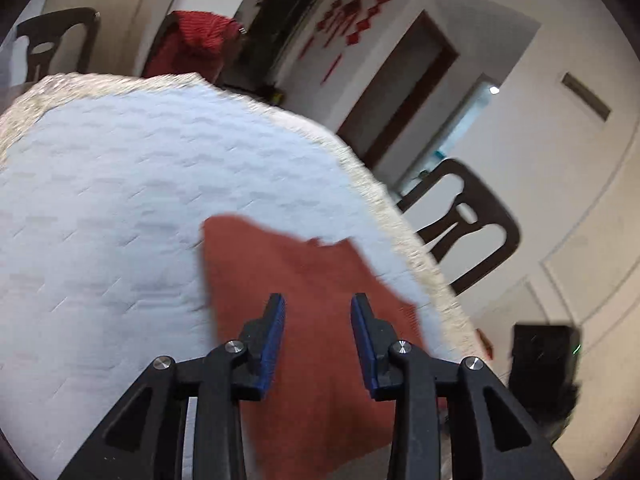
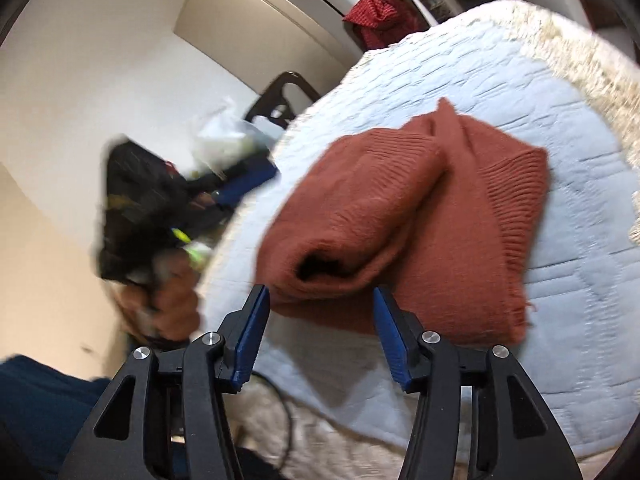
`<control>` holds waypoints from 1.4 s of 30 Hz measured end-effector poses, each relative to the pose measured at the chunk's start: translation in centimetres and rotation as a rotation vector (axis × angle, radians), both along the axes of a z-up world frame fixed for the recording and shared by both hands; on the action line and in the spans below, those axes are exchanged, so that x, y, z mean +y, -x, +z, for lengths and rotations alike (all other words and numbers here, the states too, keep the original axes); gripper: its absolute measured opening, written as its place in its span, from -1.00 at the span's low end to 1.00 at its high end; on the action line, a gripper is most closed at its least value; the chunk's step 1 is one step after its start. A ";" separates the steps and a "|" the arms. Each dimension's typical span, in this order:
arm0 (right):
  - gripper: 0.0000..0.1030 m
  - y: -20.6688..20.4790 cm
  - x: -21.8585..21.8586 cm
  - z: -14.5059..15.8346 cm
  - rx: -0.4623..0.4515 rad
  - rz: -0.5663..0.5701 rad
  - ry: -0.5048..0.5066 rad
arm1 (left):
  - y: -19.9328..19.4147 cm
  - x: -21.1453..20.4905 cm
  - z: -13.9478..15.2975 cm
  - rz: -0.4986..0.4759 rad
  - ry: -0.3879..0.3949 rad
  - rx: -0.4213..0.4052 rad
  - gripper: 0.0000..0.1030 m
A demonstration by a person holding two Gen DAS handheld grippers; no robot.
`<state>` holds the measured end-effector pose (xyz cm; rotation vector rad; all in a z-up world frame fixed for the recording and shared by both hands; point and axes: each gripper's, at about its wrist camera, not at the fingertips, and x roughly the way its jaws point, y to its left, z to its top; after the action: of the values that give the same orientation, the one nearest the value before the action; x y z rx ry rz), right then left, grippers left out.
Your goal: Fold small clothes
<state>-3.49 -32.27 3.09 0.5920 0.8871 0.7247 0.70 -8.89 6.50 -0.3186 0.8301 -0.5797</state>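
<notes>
Rust-red ribbed knit garment (image 2: 404, 216) is lying partly folded on the quilted pale-blue tabletop (image 2: 560, 320), one roll still bulging. Left gripper (image 1: 318, 304) and right gripper (image 2: 320, 296) are hovering, fingers wide, holding nothing.

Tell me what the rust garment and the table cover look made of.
Rust garment: knit, probably wool or acrylic; ribbed hem, frayed edge threads, matte. Table cover: pale blue quilted fabric, stitched padded pattern, with a cream fringed border.
</notes>
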 end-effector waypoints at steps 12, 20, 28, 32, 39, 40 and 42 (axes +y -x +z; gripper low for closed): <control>0.09 -4.1 0.1 -0.3 0.128 -0.121 -0.052 | 0.6 -0.7 -2.5 -0.030 -0.082 -0.048 -0.29; -0.70 -5.1 0.4 0.3 0.113 -0.180 0.062 | 0.7 -1.1 -2.1 -0.045 -0.088 -0.057 -0.29; -0.73 -3.1 -3.9 1.5 0.031 -0.269 0.093 | 1.5 -4.7 -2.0 -0.161 -0.087 -0.091 -0.29; -0.72 -2.8 -5.3 -1.1 0.090 -0.274 0.088 | 1.8 -5.3 -2.4 -0.177 -0.120 -0.103 -0.28; -0.63 -0.7 -6.0 2.2 -0.027 -0.275 0.112 | 3.3 -5.6 -1.3 -0.221 -0.141 -0.120 -0.09; -0.63 -0.2 -5.6 2.9 -0.061 -0.253 0.121 | 3.6 -5.8 -1.5 -0.229 -0.151 -0.126 -0.07; -0.63 0.4 -3.9 3.4 -0.097 -0.189 0.187 | 4.0 -6.1 -1.8 -0.231 -0.179 -0.140 -0.07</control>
<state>-3.89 -36.21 6.44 0.4635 0.7873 0.4892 -3.33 -15.04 4.70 -0.0174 0.7825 -0.7288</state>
